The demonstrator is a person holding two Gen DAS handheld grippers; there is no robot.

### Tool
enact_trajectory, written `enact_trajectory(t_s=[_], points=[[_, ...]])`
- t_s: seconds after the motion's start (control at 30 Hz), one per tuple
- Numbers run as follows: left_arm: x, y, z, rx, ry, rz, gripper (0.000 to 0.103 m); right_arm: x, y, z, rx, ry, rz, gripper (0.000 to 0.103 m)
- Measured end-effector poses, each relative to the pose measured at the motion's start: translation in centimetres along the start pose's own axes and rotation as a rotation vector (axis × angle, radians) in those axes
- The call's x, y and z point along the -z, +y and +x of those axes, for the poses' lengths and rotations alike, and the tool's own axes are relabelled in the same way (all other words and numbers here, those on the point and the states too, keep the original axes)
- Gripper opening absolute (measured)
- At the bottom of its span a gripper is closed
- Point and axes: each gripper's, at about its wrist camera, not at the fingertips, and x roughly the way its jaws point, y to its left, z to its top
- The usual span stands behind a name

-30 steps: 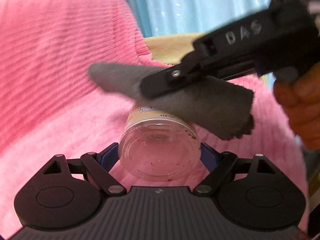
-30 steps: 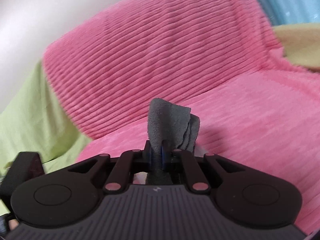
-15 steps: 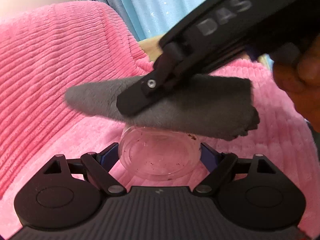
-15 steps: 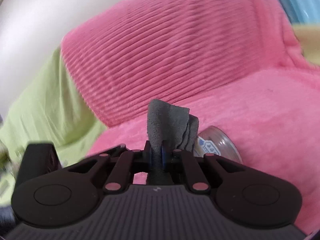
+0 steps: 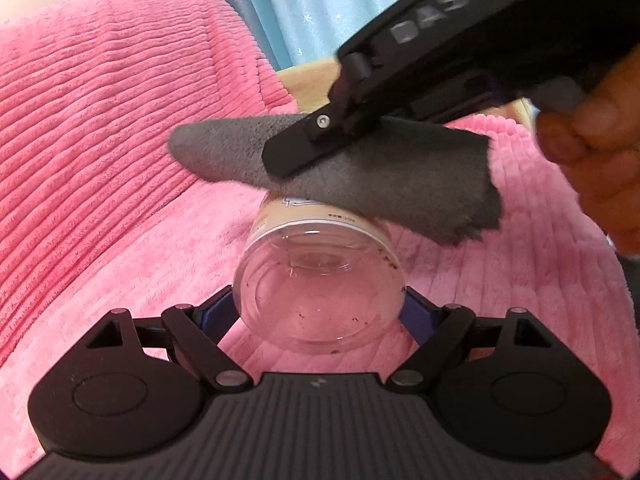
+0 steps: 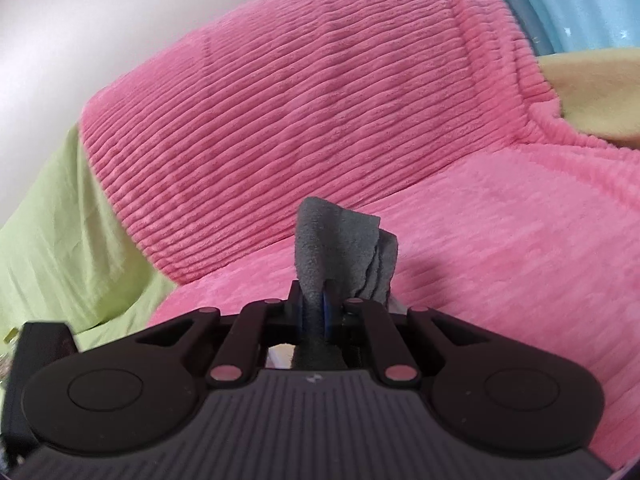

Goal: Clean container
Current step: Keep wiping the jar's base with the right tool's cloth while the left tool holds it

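The gray cloth [image 5: 360, 172] and right gripper [image 5: 280, 160] block the jar [image 5: 320, 280] from above; pink blanket [image 5: 100, 160] left lies open.

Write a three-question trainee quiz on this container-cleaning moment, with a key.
1. True or false: the left tool is shut on the clear plastic jar.
2. Multiple choice: what is the right tool clamping? A) a yellow sponge B) a folded grey cloth C) a brush
3. Fill in: the jar and cloth are over a ribbed ____ blanket.

Key: 1 true; 2 B; 3 pink. In the left wrist view the cloth lies against the jar's labelled side, and dark specks show inside the jar.
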Motion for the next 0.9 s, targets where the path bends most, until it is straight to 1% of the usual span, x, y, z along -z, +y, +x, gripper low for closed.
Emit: enact_trajectory(t_s=[0.1, 0.13, 0.2, 0.3, 0.37, 0.43, 0.5, 0.53, 0.57, 0.6, 0.67, 0.7, 0.77, 0.8, 0.87, 0.9], points=[[0.1, 0.0, -0.1, 0.004, 0.001, -0.009, 0.085, 0.4, 0.9, 0.0, -0.07, 0.035, -0.015, 0.007], [0.1, 0.0, -0.1, 0.003, 0.001, -0.007, 0.085, 0.4, 1.1, 0.0, -0.072, 0.037, -0.034, 0.007], [0.1, -0.1, -0.1, 0.002, 0.001, -0.003, 0.085, 0.1, 0.6, 0.1, -0.041, 0.019, -0.037, 0.006], [0.1, -0.4, -0.3, -0.003, -0.001, 0.008, 0.085, -0.4, -0.9, -0.2, 0.043, -0.034, 0.024, 0.006], [0.2, -0.6, -0.5, -0.004, -0.001, 0.01, 0.085, -0.2, -0.9, -0.4, 0.051, -0.039, 0.034, 0.007], [0.2, -0.5, -0.5, -0.002, -0.001, 0.003, 0.085, 0.0, 0.0, -0.5, 0.022, -0.017, 0.012, 0.007], [0.3, -0.5, -0.5, -0.003, 0.001, -0.002, 0.085, 0.3, 0.8, -0.3, -0.049, 0.019, -0.009, 0.007], [0.3, -0.5, -0.5, -0.003, 0.001, -0.002, 0.085, 0.4, 1.2, -0.2, -0.065, 0.03, -0.033, 0.007], [0.3, -0.6, -0.6, -0.004, 0.0, 0.0, 0.085, 0.2, 1.2, 0.0, -0.05, 0.024, -0.061, 0.006], [0.3, -0.7, -0.6, -0.006, -0.001, 0.004, 0.085, 0.0, 0.7, 0.1, -0.024, 0.01, -0.055, 0.006], [0.3, -0.9, -0.8, -0.008, -0.006, 0.015, 0.085, -0.3, -0.6, 0.0, 0.035, -0.03, 0.016, 0.006], [0.3, -1.0, -0.8, -0.01, -0.007, 0.02, 0.085, -0.3, -0.9, 0.0, 0.048, -0.039, 0.037, 0.006], [0.3, -1.0, -0.9, -0.01, -0.006, 0.017, 0.085, -0.1, -0.4, -0.2, 0.033, -0.023, 0.029, 0.007], [0.3, -0.9, -0.9, -0.008, -0.005, 0.012, 0.085, 0.0, -0.1, -0.2, 0.009, -0.008, 0.023, 0.007], [0.3, -1.0, -0.9, -0.01, -0.006, 0.016, 0.085, 0.4, 0.6, -0.1, -0.074, 0.037, -0.004, 0.007], [0.3, -1.1, -0.9, -0.013, -0.007, 0.021, 0.085, 0.4, 0.7, 0.0, -0.082, 0.044, -0.028, 0.007]])
